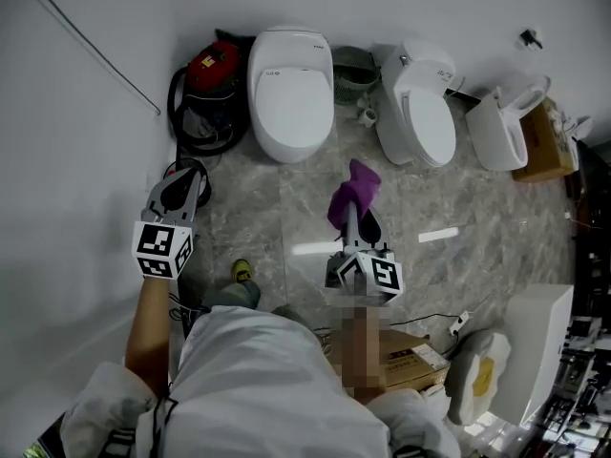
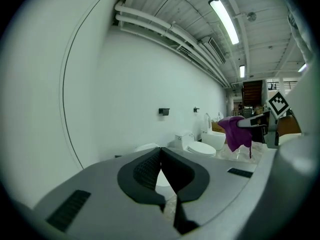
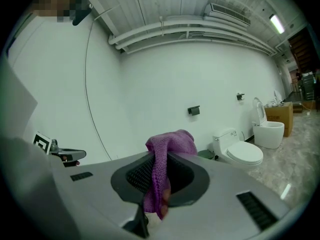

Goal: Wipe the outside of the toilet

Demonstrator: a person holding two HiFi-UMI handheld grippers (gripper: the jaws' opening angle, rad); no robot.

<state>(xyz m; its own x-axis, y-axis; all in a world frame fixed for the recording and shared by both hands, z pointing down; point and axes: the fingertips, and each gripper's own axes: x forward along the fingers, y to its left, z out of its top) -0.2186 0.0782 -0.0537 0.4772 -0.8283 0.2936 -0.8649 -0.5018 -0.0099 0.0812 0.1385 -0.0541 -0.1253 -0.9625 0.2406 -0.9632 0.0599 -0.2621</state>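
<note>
Three white toilets stand along the white wall: a left one, a middle one and a right one with its lid up. My right gripper is shut on a purple cloth, held in the air over the marble floor, well short of the toilets. In the right gripper view the cloth hangs out between the jaws of that gripper, and the middle toilet is to the right. My left gripper is at the left near the wall, shut with nothing in it.
A red machine with a black hose stands left of the left toilet. A green basket sits between the toilets. Cardboard boxes are at the far right and by my feet. A white unit stands at the lower right.
</note>
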